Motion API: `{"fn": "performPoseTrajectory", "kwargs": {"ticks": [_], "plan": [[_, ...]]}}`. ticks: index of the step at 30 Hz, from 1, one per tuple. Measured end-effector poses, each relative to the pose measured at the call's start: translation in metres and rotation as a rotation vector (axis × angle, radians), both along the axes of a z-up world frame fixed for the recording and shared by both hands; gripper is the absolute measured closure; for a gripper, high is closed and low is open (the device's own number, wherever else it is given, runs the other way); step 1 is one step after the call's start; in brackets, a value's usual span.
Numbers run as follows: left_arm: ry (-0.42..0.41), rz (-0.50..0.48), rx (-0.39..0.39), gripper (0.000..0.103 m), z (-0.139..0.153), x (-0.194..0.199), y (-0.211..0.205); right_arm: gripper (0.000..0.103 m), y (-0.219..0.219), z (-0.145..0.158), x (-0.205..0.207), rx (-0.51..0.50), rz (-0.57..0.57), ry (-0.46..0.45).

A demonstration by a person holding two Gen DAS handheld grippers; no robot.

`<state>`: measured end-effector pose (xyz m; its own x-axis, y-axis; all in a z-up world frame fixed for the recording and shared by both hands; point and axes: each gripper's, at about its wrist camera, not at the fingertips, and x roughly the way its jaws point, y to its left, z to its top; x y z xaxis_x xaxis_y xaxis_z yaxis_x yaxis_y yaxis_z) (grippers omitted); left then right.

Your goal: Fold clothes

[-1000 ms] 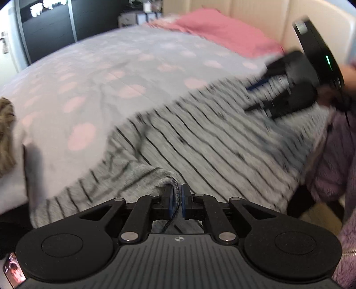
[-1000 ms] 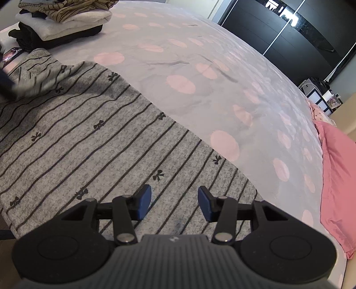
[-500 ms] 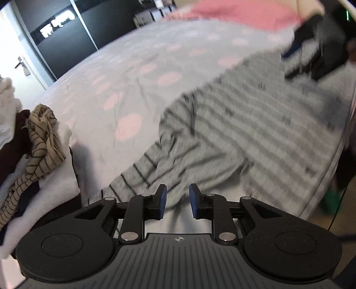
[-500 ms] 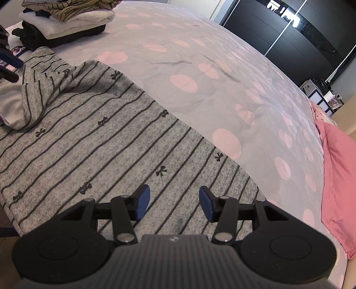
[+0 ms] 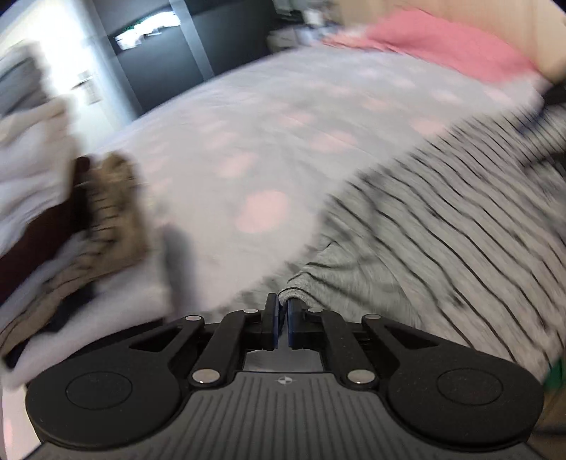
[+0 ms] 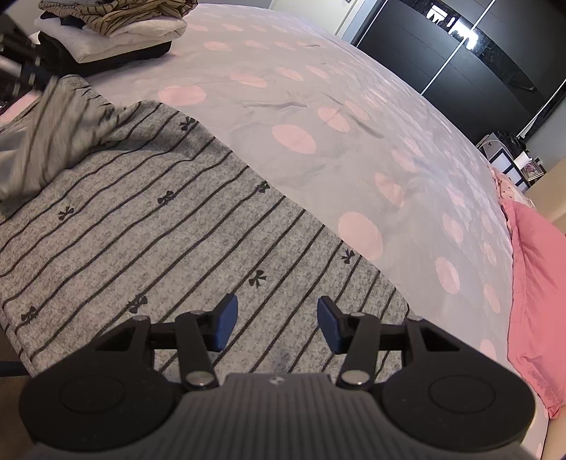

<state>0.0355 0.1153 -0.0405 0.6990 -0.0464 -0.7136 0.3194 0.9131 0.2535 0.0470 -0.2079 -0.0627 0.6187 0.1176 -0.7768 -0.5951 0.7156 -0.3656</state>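
A grey garment with thin black stripes and small bows (image 6: 141, 226) lies spread along the near edge of the bed. My left gripper (image 5: 282, 304) is at its rumpled end (image 5: 318, 279), its jaws closing tight, and the pads pinch the fabric's edge. In the right wrist view that end (image 6: 53, 141) is raised and blurred, drawn toward the left gripper (image 6: 17, 60) at the far left. My right gripper (image 6: 276, 318) hovers open over the garment's other end, with nothing between its blue pads (image 6: 224, 320).
A stack of folded clothes (image 6: 116, 28) sits on the bed's corner, close to my left gripper. The polka-dot bedspread (image 6: 318, 106) stretches beyond the garment. A pink pillow (image 6: 534, 283) lies at the head end. Dark wardrobes (image 6: 442, 46) stand behind.
My left gripper opened, swung left toward the clothes stack and shut on the garment's edge, lifting that end. The right gripper has not moved.
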Motion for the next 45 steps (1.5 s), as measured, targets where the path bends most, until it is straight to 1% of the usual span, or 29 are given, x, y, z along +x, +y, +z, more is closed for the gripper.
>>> {"fn": "performPoseTrajectory", "kwargs": {"ticks": [3, 5, 6, 9, 12, 14, 18, 19, 20, 21, 22, 23, 25, 28, 29, 32, 35, 37, 40, 42, 44, 45], "plan": [[-0.010, 0.124, -0.070, 0.101, 0.011, 0.018, 0.029, 0.049, 0.001, -0.001, 0.000, -0.003, 0.004, 0.005], [-0.016, 0.174, -0.081, 0.101, 0.013, 0.030, 0.043, 0.049, 0.001, -0.001, 0.000, -0.006, 0.007, 0.007], [-0.020, 0.189, -0.067, 0.101, 0.012, 0.036, 0.047, 0.049, 0.002, -0.001, 0.000, -0.007, 0.008, 0.006], [0.002, 0.198, -0.025, 0.101, -0.001, 0.050, 0.050, 0.049, 0.002, -0.001, 0.001, -0.010, 0.006, 0.005], [0.015, 0.178, 0.019, 0.100, -0.015, 0.057, 0.044, 0.049, 0.003, -0.001, 0.001, -0.012, 0.008, 0.003], [0.027, 0.171, 0.030, 0.097, -0.019, 0.059, 0.042, 0.049, 0.004, -0.002, 0.000, -0.019, 0.013, -0.001], [0.040, 0.183, 0.005, 0.096, -0.014, 0.055, 0.044, 0.049, 0.004, -0.003, -0.002, -0.036, 0.022, -0.007], [0.044, 0.186, 0.003, 0.093, -0.012, 0.053, 0.045, 0.049, 0.004, -0.003, -0.002, -0.038, 0.022, -0.008], [0.049, 0.194, 0.004, 0.087, -0.010, 0.050, 0.046, 0.049, 0.003, -0.003, -0.003, -0.038, 0.022, -0.009], [0.050, 0.204, 0.003, 0.083, -0.008, 0.047, 0.047, 0.049, 0.004, -0.003, -0.004, -0.038, 0.022, -0.010], [0.050, 0.211, -0.006, 0.077, -0.005, 0.043, 0.049, 0.049, 0.004, -0.002, -0.005, -0.037, 0.022, -0.011], [0.051, 0.217, -0.023, 0.073, -0.002, 0.039, 0.051, 0.049, 0.004, -0.002, -0.006, -0.037, 0.023, -0.013], [0.059, 0.224, -0.068, 0.072, 0.007, 0.030, 0.055, 0.049, 0.004, -0.001, -0.008, -0.035, 0.028, -0.018], [0.086, 0.210, -0.132, 0.060, 0.018, 0.013, 0.057, 0.049, 0.005, 0.005, -0.011, 0.002, 0.040, -0.017], [0.101, 0.200, -0.148, 0.058, 0.021, 0.006, 0.057, 0.049, 0.006, 0.007, -0.014, 0.022, 0.051, -0.015], [0.166, 0.176, -0.183, 0.058, 0.023, -0.013, 0.059, 0.049, 0.009, 0.014, -0.024, 0.084, 0.091, -0.002], [0.242, 0.159, -0.207, 0.056, 0.021, -0.033, 0.062, 0.049, 0.020, 0.017, -0.040, 0.152, 0.150, 0.039], [0.296, 0.136, -0.201, 0.055, 0.015, -0.046, 0.062, 0.050, 0.031, 0.017, -0.056, 0.199, 0.212, 0.078], [0.363, 0.086, -0.159, 0.055, 0.005, -0.063, 0.058, 0.051, 0.054, 0.012, -0.081, 0.250, 0.305, 0.135], [0.402, 0.059, -0.136, 0.055, -0.003, -0.072, 0.056, 0.051, 0.069, 0.005, -0.099, 0.246, 0.390, 0.163], [0.415, 0.032, -0.101, 0.055, -0.011, -0.080, 0.051, 0.053, 0.082, -0.002, -0.117, 0.204, 0.476, 0.174], [0.416, 0.023, -0.083, 0.055, -0.015, -0.083, 0.050, 0.056, 0.087, -0.007, -0.124, 0.177, 0.507, 0.175]]}}
